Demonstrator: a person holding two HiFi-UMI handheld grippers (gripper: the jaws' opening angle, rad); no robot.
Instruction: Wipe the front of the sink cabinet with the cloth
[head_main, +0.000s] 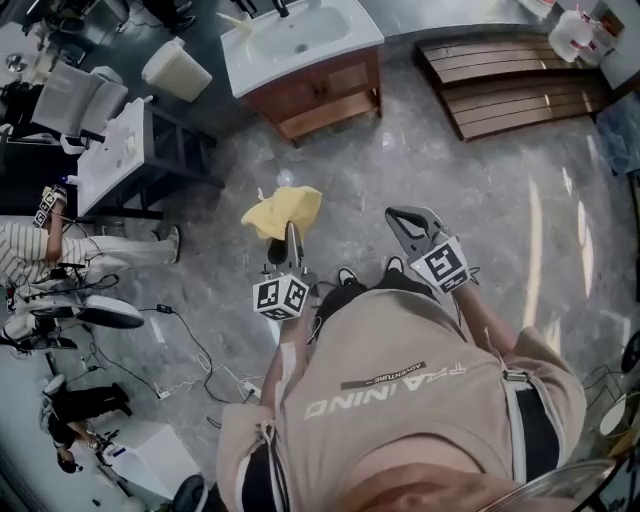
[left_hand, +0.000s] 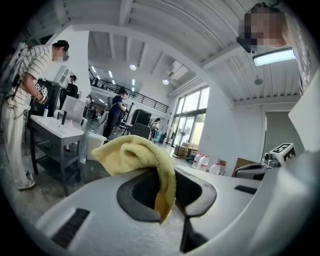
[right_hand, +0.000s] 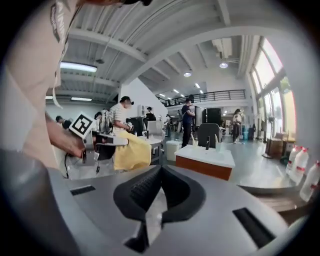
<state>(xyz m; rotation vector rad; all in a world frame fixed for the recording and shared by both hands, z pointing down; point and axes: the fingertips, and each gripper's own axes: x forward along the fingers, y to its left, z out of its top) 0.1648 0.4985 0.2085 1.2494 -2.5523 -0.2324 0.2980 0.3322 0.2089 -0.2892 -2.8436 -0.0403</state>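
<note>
Closest in, a beige shirt (head_main: 400, 390) below the lens. Just ahead, left tongs (head_main: 292, 234) clamped on a yellow cloth (head_main: 283, 210) that is held up over the marbled floor (head_main: 450, 180), well apart from the sink cabinet (head_main: 325, 95) farther off. Right tongs (head_main: 402, 218) beside them, pressed together on nothing. White basin (head_main: 300, 38) atop the wooden cabinet front.

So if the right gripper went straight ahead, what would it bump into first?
Probably the white-topped brown wooden sink cabinet, almost dead ahead of the shut, empty right gripper. Only bare floor seems to lie between, though depth is unclear.
</note>
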